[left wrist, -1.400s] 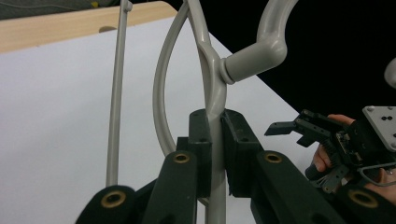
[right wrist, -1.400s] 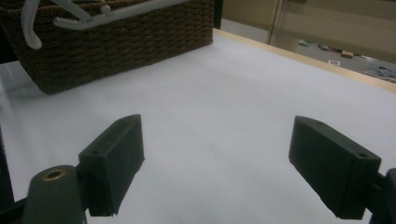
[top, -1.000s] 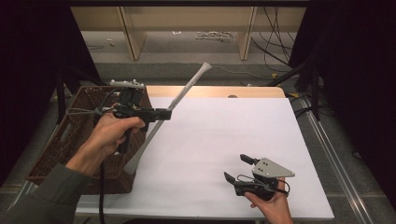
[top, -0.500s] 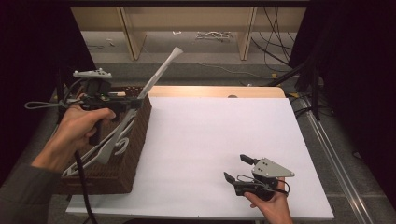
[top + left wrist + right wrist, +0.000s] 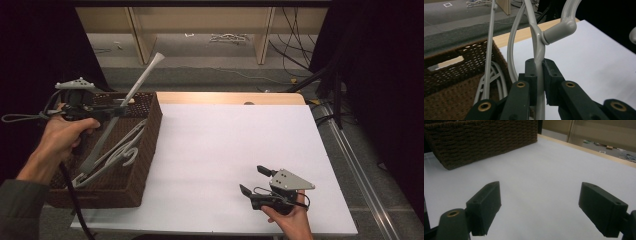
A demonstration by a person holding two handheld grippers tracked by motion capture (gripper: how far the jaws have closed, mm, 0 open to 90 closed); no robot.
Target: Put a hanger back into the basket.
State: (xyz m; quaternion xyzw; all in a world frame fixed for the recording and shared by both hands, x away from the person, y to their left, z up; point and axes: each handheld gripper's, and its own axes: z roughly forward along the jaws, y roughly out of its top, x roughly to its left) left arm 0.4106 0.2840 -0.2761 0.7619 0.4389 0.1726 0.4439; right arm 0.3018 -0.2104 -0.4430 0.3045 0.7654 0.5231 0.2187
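A brown wicker basket (image 5: 153, 125) stands at the table's left edge. My left gripper (image 5: 118, 111) hovers over its far end, shut on a grey plastic hanger (image 5: 142, 80) that slants from inside the basket up and away to the right. In the left gripper view the jaws pinch the hanger's neck (image 5: 538, 53) just below its hook, above the basket (image 5: 454, 67). More grey hangers (image 5: 122, 150) lie in the basket. My right gripper (image 5: 251, 179) rests open near the front right of the table, its jaws wide apart with nothing between them (image 5: 540, 207).
A white sheet (image 5: 230, 145) covers the table, with a wooden strip (image 5: 225, 97) along its far edge. Wooden shelf legs (image 5: 137, 30) and cables (image 5: 300, 30) lie on the floor beyond. The basket (image 5: 484, 140) shows far off in the right gripper view.
My left gripper has carried the hanger leftward from the sheet's edge to over the basket, and its lower end now dips inside. The right gripper has stayed put.
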